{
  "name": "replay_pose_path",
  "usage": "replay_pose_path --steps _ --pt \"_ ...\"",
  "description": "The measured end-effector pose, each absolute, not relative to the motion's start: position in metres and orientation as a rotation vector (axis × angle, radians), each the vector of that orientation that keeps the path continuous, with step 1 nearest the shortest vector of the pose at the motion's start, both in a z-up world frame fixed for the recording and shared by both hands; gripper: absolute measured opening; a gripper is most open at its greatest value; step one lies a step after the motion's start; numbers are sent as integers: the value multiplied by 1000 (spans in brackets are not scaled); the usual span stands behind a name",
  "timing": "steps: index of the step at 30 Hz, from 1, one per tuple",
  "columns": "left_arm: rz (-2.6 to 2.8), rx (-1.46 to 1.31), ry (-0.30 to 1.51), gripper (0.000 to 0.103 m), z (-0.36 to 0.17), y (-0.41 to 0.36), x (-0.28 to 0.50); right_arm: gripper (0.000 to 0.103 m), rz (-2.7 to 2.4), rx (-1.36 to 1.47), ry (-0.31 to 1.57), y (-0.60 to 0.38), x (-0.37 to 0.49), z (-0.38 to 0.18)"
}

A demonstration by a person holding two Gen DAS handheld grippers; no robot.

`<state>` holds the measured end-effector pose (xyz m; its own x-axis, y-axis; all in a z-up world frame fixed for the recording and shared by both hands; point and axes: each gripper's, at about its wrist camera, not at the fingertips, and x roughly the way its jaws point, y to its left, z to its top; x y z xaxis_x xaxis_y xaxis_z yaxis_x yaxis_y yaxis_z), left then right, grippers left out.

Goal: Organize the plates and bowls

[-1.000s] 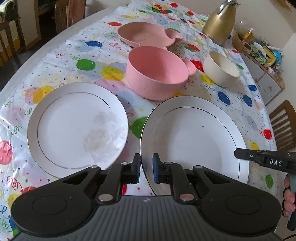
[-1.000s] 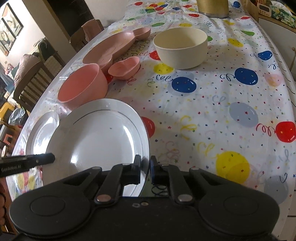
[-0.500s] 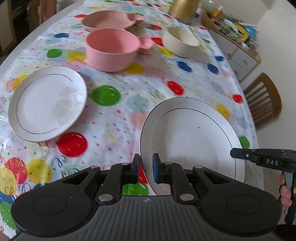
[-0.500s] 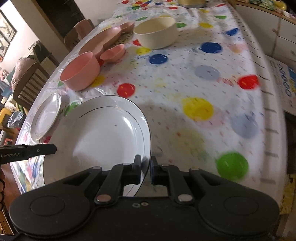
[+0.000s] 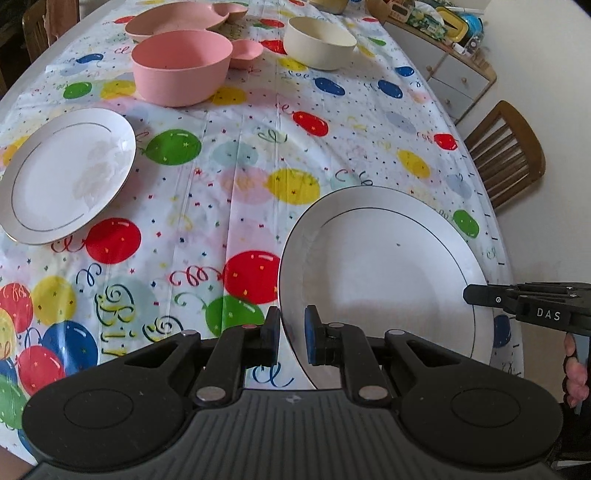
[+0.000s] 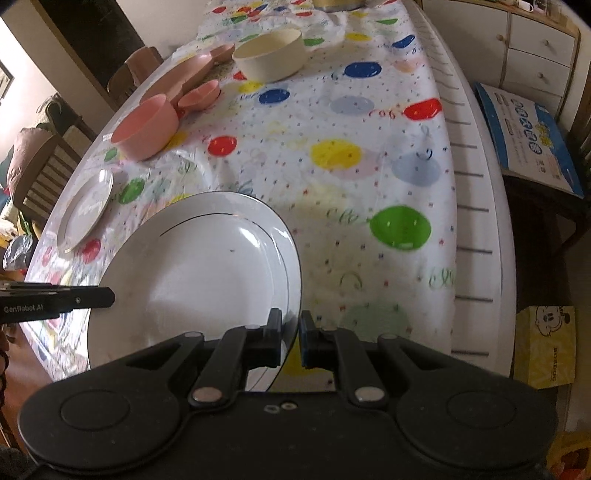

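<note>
Not much sorted yet imo. Both grippers are clamped on the same big white plate point(image 5: 384, 273): left gripper point(image 5: 291, 338) pinches its near-left rim, right gripper point(image 6: 291, 339) pinches the near-right rim, fingers closed on the edge each side. Looks lifted above the balloon tablecloth point(image 5: 229, 177), near the table's right edge, but can't say for sure.

Relative to that plate: second white plate point(image 5: 66, 177) sits well apart to the left, flat on the cloth. Big pink bowl point(image 5: 181, 68) is beyond it, small pink bowl point(image 5: 245, 53) touching or nearly touching that. Cream bowl point(image 5: 319, 42) and pink tray point(image 5: 177, 20) further back. Nothing's stacked, so plates + bowls all still to do.
</note>
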<state>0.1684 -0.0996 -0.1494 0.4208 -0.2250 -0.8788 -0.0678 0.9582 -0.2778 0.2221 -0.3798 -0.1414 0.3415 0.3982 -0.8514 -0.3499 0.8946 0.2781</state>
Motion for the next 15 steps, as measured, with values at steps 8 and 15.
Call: replay_pose_path --steps 8,15 --pt "-95 -282 1123 13 -147 -98 168 9 474 37 1142 -378 217 -146" --pt "-84 -243 1098 13 -139 -98 172 16 460 -32 1114 -373 220 -135"
